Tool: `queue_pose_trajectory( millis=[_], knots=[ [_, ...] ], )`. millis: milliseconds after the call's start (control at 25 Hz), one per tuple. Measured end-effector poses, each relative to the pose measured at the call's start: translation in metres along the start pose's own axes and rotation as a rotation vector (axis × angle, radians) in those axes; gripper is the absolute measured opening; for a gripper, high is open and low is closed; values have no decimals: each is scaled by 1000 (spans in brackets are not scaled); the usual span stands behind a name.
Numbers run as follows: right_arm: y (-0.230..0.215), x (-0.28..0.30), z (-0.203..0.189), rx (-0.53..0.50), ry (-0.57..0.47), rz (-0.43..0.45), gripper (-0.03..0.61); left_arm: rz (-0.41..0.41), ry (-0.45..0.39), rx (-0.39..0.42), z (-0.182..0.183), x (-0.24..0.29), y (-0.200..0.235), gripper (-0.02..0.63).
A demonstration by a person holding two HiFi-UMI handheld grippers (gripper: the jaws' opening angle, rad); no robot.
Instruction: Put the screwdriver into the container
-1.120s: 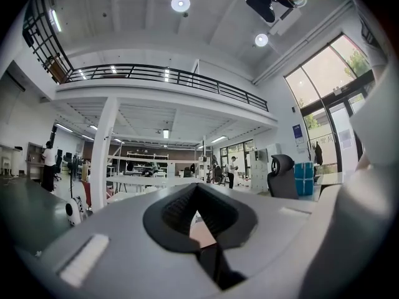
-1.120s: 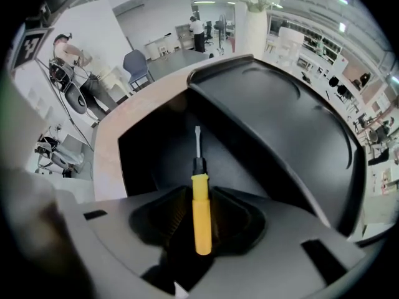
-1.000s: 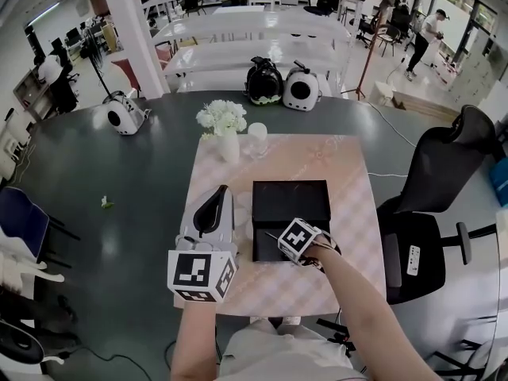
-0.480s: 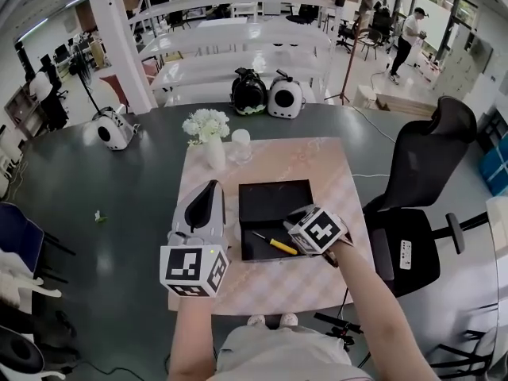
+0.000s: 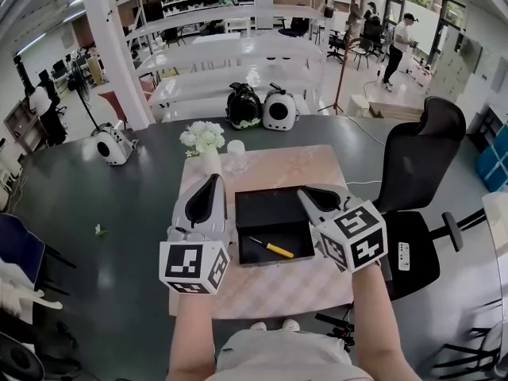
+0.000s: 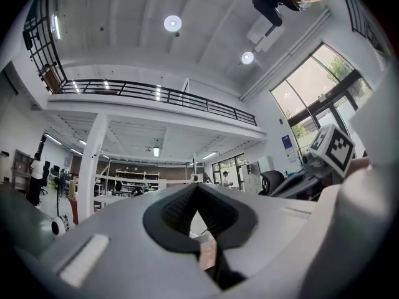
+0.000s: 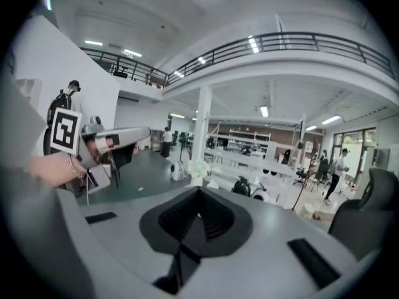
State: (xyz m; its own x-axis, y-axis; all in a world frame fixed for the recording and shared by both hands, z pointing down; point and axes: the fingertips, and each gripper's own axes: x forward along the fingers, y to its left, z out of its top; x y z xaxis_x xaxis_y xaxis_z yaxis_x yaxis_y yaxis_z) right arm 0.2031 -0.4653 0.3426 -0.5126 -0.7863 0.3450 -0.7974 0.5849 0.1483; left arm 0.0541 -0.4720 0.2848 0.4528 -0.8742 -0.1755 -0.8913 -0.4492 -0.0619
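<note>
the screwdriver (image 5: 271,248) (yellow handle, dark shaft) lies flat on the floor of the black container (image 5: 270,206), down in the part nearest the person, between the two pairs of tongs and a little closer to the right one. it looks to sit wholly inside the rim, so the placing itself reads as done and the step in hand is the retreat.

to do that well, i would carry the right tongs (image 5: 306,190) up and away to their own side without dipping back over the container wall, since a knock on the rim could shift the container on the bench (image 5: 270,296). a glance to check that the shaft tip is not riding up on a wall would settle it. the right tongs are closed on nothing, their tips met with only the room beyond them. the left tongs (image 5: 213,181) are likewise closed and empty, resting just beside the container's left wall, apart from the tool.

a second ago the right tongs were low over the container's near edge with their jaws wide. half a second ago the screwdriver already lay in the container with those tongs just beside its handle. now they are lifted clear to the right and shut. the left tongs have barely moved.
</note>
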Motion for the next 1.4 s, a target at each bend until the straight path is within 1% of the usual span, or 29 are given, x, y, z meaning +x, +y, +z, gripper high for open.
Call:
queue_pose_trajectory(
  millis=[240, 360, 480, 640, 800, 1000, 1400],
  knots=[
    [-31, -64, 63, -24, -231, -233, 5, -26, -58, 36, 31, 2, -9, 8],
    [-39, -88, 87, -31, -330, -303, 5, -25, -86, 54, 45, 2, -11, 8],
    [-44, -103, 102, -40, -398, -346, 3, -25, -100, 66, 56, 5, -13, 8],
    [-44, -111, 113, -54, -441, -371, 3, -17, -120, 69, 68, 6, -12, 8],
    [-46, -114, 111, -53, -453, -393, 3, -30, -127, 79, 71, 7, -15, 8],
    [-46, -115, 105, -43, -457, -392, 3, -35, -130, 87, 72, 6, -17, 8],
    [-43, -122, 111, -60, -491, -390, 3, -35, -142, 89, 78, 5, -19, 8]
  ],
)
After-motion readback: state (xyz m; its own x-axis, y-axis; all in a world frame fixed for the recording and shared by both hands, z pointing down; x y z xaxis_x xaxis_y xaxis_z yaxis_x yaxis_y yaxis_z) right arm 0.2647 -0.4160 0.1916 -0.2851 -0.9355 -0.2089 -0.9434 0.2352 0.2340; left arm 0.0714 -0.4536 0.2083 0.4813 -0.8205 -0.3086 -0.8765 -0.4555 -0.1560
